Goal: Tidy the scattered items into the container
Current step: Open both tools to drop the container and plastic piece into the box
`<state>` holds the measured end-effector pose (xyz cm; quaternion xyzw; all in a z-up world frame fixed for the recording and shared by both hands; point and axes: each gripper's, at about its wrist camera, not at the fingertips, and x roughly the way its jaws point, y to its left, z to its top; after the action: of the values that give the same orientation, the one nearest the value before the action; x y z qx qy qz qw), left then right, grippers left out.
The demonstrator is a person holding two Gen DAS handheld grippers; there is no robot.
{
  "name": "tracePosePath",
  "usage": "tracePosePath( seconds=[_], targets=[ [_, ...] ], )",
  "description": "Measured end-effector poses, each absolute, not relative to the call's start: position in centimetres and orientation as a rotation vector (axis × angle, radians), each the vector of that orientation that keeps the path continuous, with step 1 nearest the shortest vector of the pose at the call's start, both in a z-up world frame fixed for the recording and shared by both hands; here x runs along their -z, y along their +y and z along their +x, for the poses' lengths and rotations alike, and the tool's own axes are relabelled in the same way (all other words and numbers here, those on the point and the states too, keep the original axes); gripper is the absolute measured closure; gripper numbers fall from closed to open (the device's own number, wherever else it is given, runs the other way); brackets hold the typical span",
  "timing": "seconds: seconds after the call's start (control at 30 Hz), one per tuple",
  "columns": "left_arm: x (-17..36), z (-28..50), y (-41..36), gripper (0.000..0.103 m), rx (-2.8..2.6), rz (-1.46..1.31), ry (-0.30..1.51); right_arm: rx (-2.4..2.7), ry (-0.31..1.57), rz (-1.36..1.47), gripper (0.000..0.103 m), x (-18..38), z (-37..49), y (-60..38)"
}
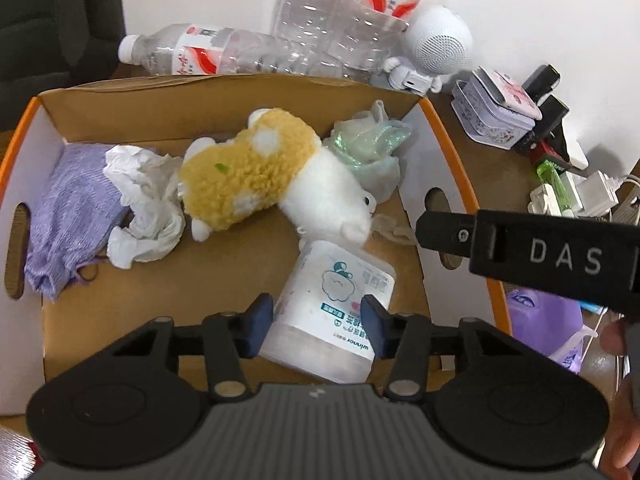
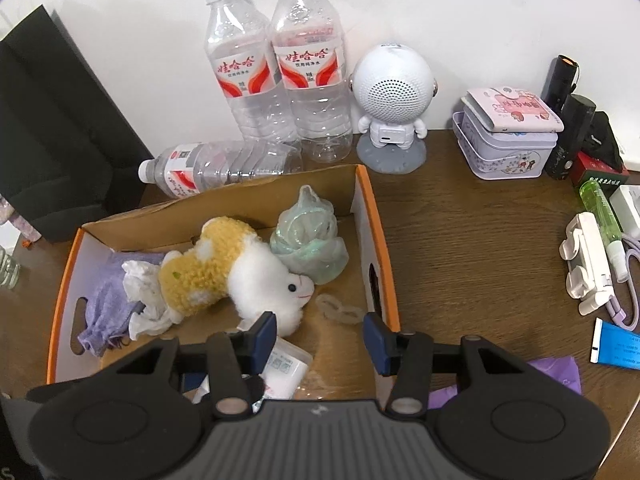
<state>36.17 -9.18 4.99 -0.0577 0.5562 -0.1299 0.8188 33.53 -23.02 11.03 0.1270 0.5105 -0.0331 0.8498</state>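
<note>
- The tub of wipes (image 1: 328,312) lies on its side on the floor of the cardboard box (image 1: 240,96), in the near right part of the box.
- Its long axis runs from the near edge of the box toward the far right; the label faces up, and the far end sits just beside the face of the plush toy (image 1: 276,172).
- The left tongs (image 1: 316,326) straddle the tub: one blue pad (image 1: 260,322) is at its left side and the other at its right side, over the label. The jaws stand about as wide as the tub; I cannot tell whether they press on it or only bracket it.
- In the right wrist view the tub (image 2: 286,368) shows only partly, below and behind the left finger of the right tongs (image 2: 320,338).
- The right tongs hang spread wide with nothing between the pads, above the near right corner of the box.
- Also in the box: a purple cloth (image 1: 72,208) at the left, crumpled white tissue (image 1: 140,204) beside it, and a pale green plastic bag (image 1: 368,148) in the far right corner.
- Behind the box, a water bottle (image 2: 216,170) lies on the bench (image 2: 480,248) on its side, cap to the left.
</note>
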Motion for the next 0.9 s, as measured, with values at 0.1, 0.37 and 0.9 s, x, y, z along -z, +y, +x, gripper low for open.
tracePosePath(
  seconds=[0.1, 0.37, 0.9],
  targets=[
    [-5.0, 35.7, -8.3, 0.041, 0.277, -0.081, 1.175, 0.054, 1.098, 0.268, 0.056, -10.5, 33.0, -23.3],
    [-6.0, 32.6, -2.4, 0.032, 0.223, 0.061, 1.127, -0.051, 1.215, 0.227, 0.071, -7.2, 31.6, -22.0],
    [-5.8, 31.4, 2.9, 0.034, 0.127, 0.049, 1.110, 0.016, 1.259, 0.211, 0.084, -6.7, 29.5, -20.2]
  ],
)
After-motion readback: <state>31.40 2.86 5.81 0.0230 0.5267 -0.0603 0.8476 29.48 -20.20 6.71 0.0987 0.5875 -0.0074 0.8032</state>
